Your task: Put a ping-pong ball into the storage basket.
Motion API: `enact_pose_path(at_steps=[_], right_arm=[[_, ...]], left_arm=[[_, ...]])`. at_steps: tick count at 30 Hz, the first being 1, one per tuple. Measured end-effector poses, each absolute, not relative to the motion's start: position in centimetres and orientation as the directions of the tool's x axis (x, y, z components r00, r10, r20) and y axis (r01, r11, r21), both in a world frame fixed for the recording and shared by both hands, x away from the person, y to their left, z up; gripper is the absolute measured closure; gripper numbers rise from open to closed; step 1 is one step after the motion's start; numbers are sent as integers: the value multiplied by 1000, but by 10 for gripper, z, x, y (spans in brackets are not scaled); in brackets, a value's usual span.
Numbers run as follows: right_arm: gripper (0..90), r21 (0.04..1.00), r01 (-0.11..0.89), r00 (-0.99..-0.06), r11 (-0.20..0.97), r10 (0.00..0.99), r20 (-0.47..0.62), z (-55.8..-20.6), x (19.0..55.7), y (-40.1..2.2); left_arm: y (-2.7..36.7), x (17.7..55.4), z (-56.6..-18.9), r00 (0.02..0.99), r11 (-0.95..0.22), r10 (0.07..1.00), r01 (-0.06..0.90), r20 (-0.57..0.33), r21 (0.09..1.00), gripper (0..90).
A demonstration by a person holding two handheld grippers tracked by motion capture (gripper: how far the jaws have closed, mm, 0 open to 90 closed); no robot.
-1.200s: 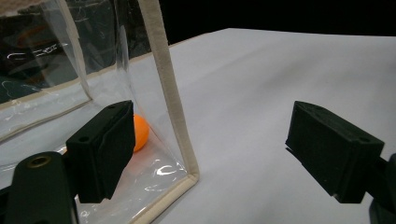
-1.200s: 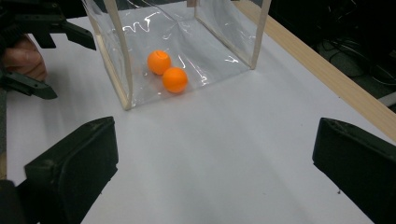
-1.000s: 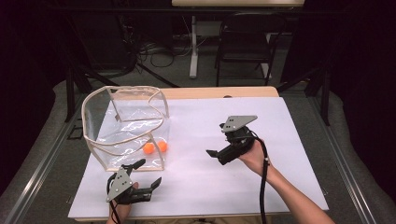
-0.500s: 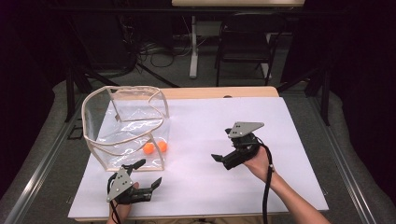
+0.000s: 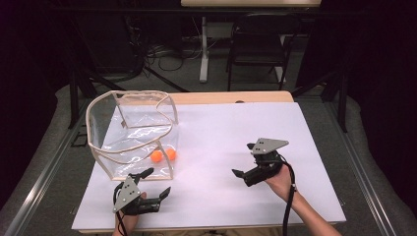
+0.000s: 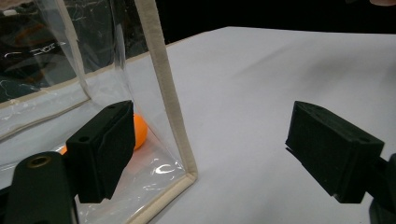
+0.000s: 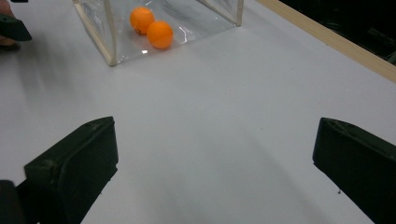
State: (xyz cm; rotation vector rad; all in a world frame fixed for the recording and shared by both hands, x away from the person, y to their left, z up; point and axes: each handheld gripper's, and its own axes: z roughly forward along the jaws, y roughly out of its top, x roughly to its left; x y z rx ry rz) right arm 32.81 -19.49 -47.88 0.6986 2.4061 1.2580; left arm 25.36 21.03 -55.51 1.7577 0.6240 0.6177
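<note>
Care matters here: with both the left gripper and right gripper spread wide and empty, approach the clear plastic bag on the worktop gently, since two orange balls rest inside its near corner.

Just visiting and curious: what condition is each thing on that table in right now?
Clear bag: upright, top open, standing on the white table.
Two orange balls: inside the bag, touching.
Left hand-held gripper: open, empty, beside the bag's corner.
Right hand-held gripper: open, empty, apart from the bag.
</note>
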Motion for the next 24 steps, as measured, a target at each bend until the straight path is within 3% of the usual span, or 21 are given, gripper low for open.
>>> enact_pose_path(at_steps=[24], right_arm=[[0,845,280,-763,455,640,-91,-509,295,-235]], left_arm=[[209,253,-555,728,-241,679,105,90,965,157]])
